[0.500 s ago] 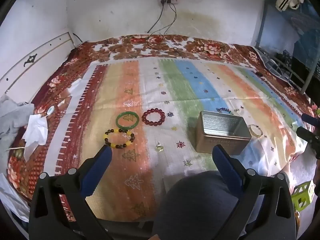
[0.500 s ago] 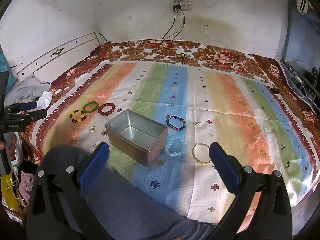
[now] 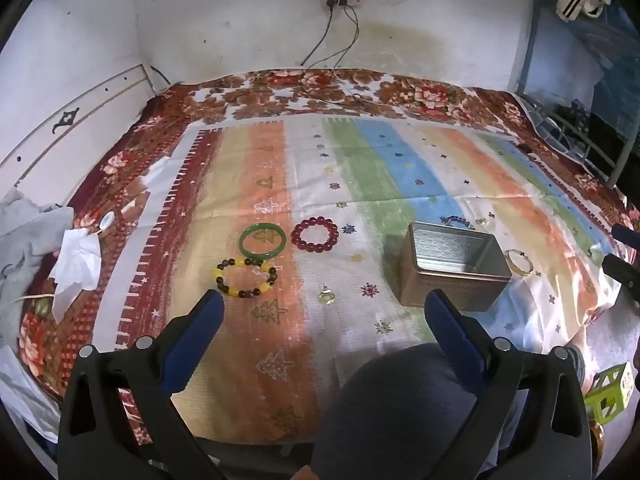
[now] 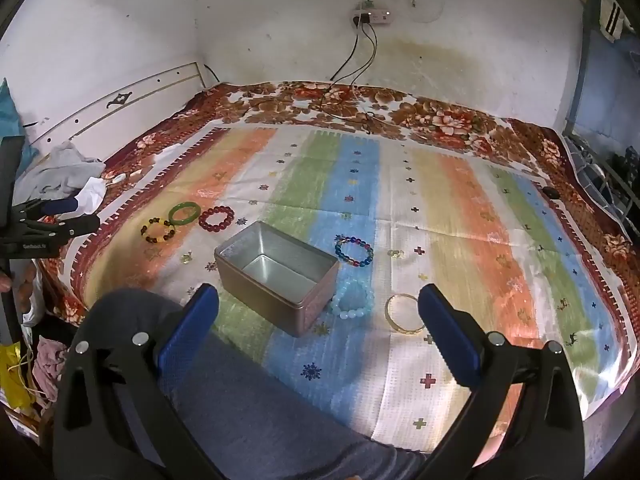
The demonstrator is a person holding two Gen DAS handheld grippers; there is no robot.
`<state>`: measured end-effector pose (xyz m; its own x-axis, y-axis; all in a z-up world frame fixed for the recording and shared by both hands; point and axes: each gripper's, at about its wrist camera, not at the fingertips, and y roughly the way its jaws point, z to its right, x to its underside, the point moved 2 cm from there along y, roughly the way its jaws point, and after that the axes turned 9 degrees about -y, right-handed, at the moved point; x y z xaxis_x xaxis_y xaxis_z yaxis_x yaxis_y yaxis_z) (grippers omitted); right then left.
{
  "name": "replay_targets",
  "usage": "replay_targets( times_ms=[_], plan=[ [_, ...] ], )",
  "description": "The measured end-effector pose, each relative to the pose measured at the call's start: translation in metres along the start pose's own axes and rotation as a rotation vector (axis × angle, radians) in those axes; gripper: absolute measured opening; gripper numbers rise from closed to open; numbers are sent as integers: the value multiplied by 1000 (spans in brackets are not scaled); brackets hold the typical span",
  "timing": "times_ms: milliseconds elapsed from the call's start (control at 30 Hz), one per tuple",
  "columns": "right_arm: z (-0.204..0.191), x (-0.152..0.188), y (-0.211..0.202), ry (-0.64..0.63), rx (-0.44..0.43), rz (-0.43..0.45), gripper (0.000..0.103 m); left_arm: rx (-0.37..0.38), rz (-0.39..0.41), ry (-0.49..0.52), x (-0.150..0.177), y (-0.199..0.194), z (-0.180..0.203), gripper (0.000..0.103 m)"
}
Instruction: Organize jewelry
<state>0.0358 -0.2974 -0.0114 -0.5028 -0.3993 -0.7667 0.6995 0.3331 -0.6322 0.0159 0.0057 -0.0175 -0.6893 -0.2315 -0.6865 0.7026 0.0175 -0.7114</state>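
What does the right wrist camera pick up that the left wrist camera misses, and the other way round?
Only the right wrist view shows the pale blue bead bracelet beside the tin, and the tin's bare floor. Only the left wrist view shows the lime green block at its lower right edge. Both share the open metal tin, the green bangle, the dark red bead bracelet, the yellow and brown bead bracelet and the gold bangle. Each gripper is open and empty.

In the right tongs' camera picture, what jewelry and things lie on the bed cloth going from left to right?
yellow and brown bead bracelet → green bangle → dark red bead bracelet → open metal tin → pale blue bead bracelet → gold bangle
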Motion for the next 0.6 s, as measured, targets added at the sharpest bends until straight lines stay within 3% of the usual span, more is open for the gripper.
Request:
replay_targets(
  times_ms=[600],
  plan=[
    [7,4,9,6,0,-14,99,-38,5,7,-1,2,-1,98]
  ],
)
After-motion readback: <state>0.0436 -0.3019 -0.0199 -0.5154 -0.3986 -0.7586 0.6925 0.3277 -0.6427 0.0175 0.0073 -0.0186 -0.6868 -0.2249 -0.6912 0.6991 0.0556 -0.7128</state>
